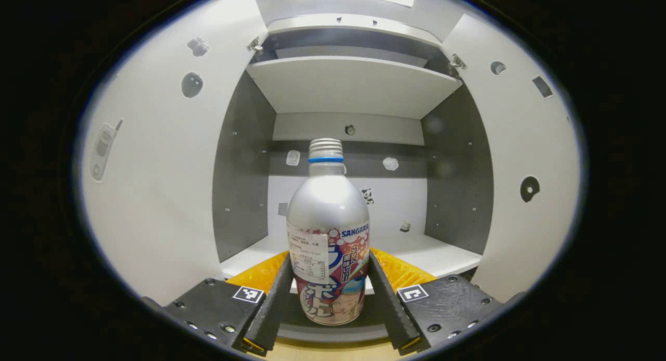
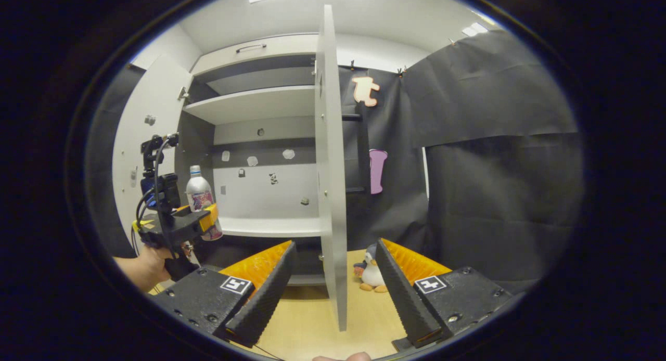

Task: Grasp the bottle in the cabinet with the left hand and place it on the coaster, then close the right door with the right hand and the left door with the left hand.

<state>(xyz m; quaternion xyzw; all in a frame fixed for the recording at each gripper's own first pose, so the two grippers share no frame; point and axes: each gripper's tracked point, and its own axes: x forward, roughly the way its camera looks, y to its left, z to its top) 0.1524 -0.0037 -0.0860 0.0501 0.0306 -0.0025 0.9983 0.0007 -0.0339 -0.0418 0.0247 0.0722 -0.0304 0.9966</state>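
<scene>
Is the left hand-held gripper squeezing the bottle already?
Touching. In the left gripper view, the left hand-held gripper has both fingers pressed against the sides of the bottle.

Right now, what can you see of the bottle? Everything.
The bottle is silvery and metal-looking, with a ribbed screw cap, a blue ring under it, a rounded shoulder and a colourful printed label on its lower body. It stands upright at the front of the cabinet, doors open. The left hand-held gripper has its fingers against the bottle's two sides, low on the label.
</scene>
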